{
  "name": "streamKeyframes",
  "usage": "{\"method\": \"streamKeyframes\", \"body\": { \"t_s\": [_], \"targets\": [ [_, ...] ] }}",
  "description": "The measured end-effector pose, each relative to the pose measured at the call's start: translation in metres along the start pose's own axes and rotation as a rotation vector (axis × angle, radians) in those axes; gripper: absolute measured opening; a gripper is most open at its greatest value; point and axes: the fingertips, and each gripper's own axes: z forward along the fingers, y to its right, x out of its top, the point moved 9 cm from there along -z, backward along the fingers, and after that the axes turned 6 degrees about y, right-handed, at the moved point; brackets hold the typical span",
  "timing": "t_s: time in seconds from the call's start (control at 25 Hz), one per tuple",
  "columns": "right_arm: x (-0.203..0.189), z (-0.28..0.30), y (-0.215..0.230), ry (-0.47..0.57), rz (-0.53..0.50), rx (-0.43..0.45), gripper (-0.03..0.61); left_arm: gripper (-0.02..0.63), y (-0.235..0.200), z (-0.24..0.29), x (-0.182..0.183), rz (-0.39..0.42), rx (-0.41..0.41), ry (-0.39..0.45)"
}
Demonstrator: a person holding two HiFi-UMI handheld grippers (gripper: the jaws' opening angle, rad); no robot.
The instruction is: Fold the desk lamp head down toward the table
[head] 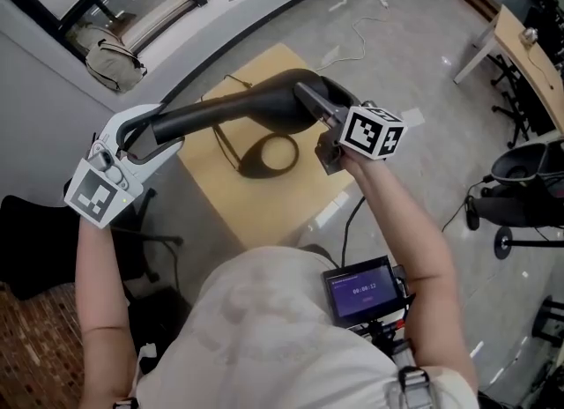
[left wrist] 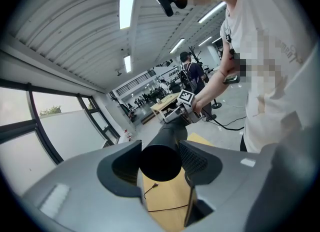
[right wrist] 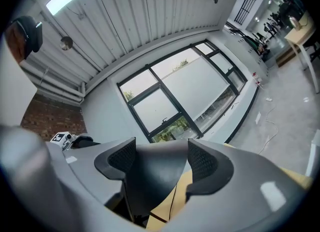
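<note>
Over a pale, square wooden table [head: 264, 209] on a glossy grey floor [head: 397, 37], the matte black desk lamp [head: 229, 109] is held at both ends in the head view, and its oval base [head: 275, 153] is seen on the tabletop. In the left gripper [head: 145, 138] view, the lamp's round tube end is clamped between ribbed pads, under a corrugated ceiling [left wrist: 75, 21]. In the right gripper [head: 319, 109] view, a broader, smooth part of the lamp is pinched between the pads, before dark-framed windows [right wrist: 175, 96].

Matt black lamp [head: 231, 109], smooth pale wood table [head: 264, 209]
</note>
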Motion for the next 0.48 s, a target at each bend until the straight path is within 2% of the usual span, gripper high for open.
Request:
{"method": "streamKeyframes", "body": {
  "t_s": [0.48],
  "targets": [
    [-0.024,0.001,0.013,-0.008,0.140,0.046,0.337,0.236,0.001,0.003,0.018,0.025,-0.004,-0.038]
  ]
}}
